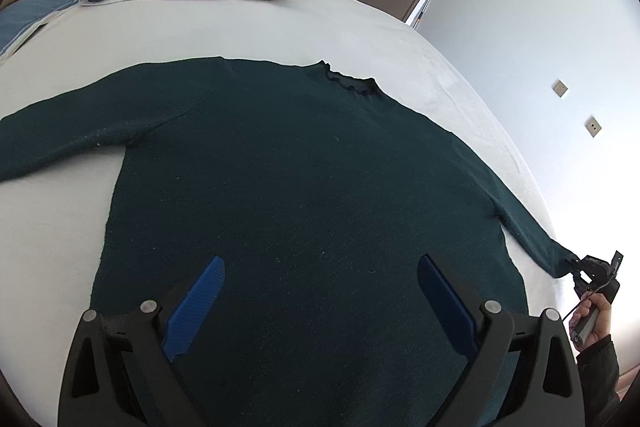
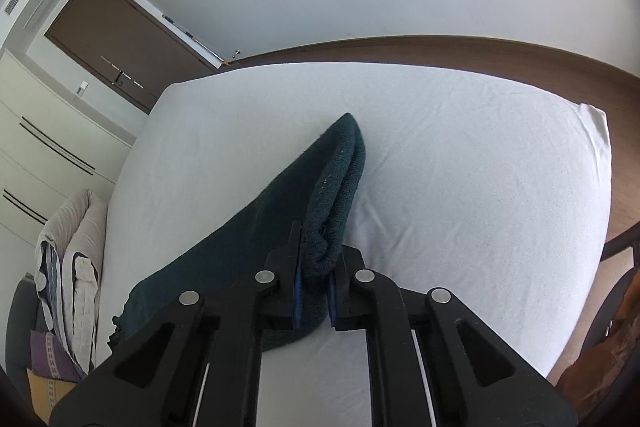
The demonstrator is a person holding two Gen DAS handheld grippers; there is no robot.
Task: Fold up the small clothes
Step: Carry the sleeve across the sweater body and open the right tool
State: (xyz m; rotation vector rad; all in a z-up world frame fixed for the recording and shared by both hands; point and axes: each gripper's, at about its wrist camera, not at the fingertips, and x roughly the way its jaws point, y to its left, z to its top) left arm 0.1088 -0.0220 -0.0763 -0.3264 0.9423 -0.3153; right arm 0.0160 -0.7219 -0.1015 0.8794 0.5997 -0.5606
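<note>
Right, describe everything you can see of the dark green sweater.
The sweater is a dark green knit with a ruffled neckline, lying flat on the white bed sheet, sleeves spread out to both sides. The right gripper is shut on the bunched end of one sleeve, lifting it off the sheet. The left gripper hovers open above the lower body.

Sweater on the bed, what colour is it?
Dark green, plain knit. The sweater shows best in the left wrist view, spread flat on the bed.
</note>
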